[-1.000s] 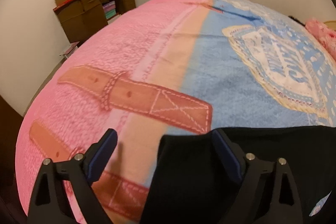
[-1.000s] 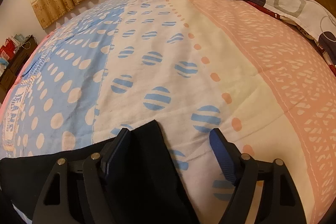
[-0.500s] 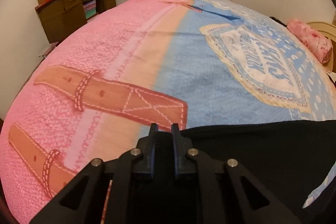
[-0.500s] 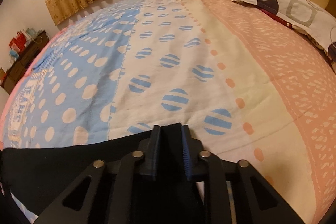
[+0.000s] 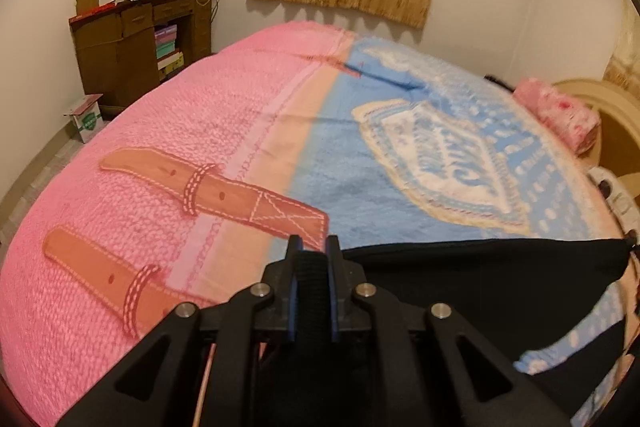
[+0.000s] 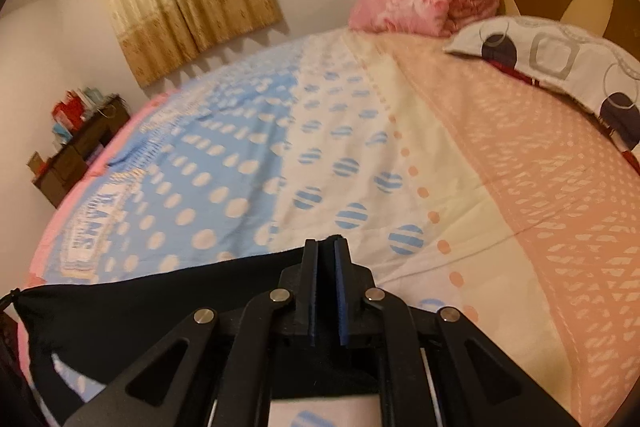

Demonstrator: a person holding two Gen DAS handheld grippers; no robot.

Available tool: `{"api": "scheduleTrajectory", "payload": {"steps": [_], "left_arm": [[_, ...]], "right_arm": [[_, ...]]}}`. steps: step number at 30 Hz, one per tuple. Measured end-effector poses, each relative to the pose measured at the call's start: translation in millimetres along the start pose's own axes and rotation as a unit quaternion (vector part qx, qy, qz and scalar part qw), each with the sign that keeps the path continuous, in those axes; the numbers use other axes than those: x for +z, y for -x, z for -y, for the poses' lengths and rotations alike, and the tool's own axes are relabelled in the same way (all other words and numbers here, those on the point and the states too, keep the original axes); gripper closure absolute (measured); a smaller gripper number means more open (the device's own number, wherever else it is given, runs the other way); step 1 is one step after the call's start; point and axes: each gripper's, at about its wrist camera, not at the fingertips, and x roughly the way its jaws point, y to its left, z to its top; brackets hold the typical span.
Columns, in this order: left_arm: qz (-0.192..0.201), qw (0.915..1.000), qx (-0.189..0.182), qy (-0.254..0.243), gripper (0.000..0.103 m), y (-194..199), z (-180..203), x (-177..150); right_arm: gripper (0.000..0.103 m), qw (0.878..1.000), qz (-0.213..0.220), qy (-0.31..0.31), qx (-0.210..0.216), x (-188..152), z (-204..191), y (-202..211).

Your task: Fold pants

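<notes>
Now both grippers, left point(image 5: 312, 247) and right point(image 6: 327, 247), fingers clenched on black pants point(image 5: 480, 291), raising edge off bed point(image 5: 140, 147); next, carrying it across to fold.

Pants point(image 5: 480, 279) stretched over bed point(image 5: 200, 147), cabinet point(image 5: 132, 55) behind left, pillow point(image 6: 560, 63) right

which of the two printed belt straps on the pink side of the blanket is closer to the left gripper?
The upper strap: its stitched square end sits right by the left gripper tips. The lower strap lies off to the gripper's left.
</notes>
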Motion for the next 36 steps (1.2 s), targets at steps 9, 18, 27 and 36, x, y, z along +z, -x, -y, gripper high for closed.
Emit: {"api": "scheduleTrajectory", "payload": {"steps": [9, 18, 27, 36], "left_arm": [[0.036, 0.9973, -0.053, 0.036, 0.091, 67, -23, -44], [0.024, 0.9957, -0.063, 0.064, 0.091, 87, -47, -105], [0.017, 0.9937, -0.070, 0.086, 0.091, 90, -57, -136], [0.006, 0.9963, -0.029, 0.081, 0.081, 100, -58, -157]], "right_arm": [[0.096, 0.995, 0.075, -0.010, 0.070, -46, 19, 95], [0.096, 0.986, 0.110, -0.037, 0.122, -136, 56, 148], [0.096, 0.985, 0.099, -0.080, 0.118, -189, 82, 153], [0.092, 0.987, 0.073, -0.076, 0.121, -222, 93, 147]]}}
